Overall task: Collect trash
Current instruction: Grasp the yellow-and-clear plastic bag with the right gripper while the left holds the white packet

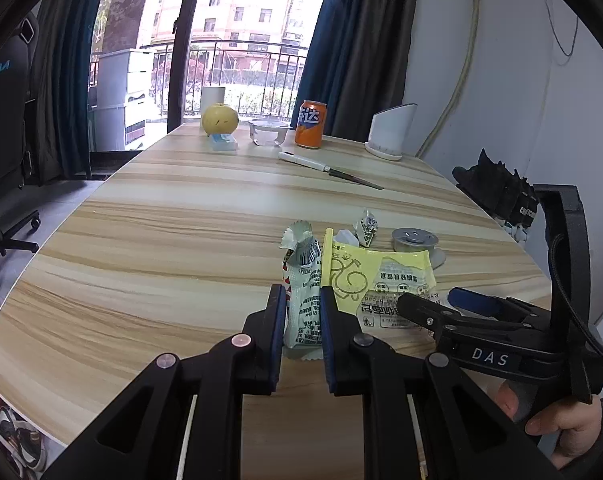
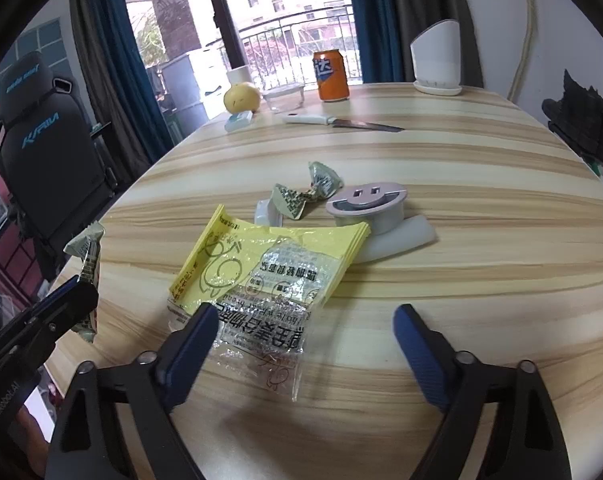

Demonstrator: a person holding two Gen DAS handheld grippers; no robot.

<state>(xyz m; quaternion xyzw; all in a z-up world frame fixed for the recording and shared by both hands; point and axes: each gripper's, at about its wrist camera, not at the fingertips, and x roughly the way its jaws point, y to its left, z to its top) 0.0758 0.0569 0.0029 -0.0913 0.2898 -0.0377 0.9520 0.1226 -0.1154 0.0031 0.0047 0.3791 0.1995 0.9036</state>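
Observation:
My left gripper (image 1: 302, 304) is shut on a silver-white snack wrapper (image 1: 304, 276) and holds it upright over the table's near edge; it also shows at the left of the right wrist view (image 2: 86, 252). A yellow and clear plastic bag (image 2: 261, 276) lies flat on the wooden table (image 2: 461, 280). My right gripper (image 2: 305, 320) is open, its left finger over the bag's near corner. A crumpled green-silver wrapper (image 2: 305, 196) and a small white piece (image 2: 267, 212) lie beyond the bag. In the left wrist view the bag (image 1: 381, 276) lies right of the held wrapper, with the right gripper (image 1: 441, 300) over it.
A grey smiley-lid cup (image 2: 367, 204) on a white base stands by the bag. At the far end are a white-handled knife (image 2: 341, 121), an orange can (image 2: 332, 75), a clear container (image 2: 284, 98), a yellow fruit (image 2: 241, 98) and a white holder (image 2: 437, 62). An office chair (image 2: 49, 148) stands left.

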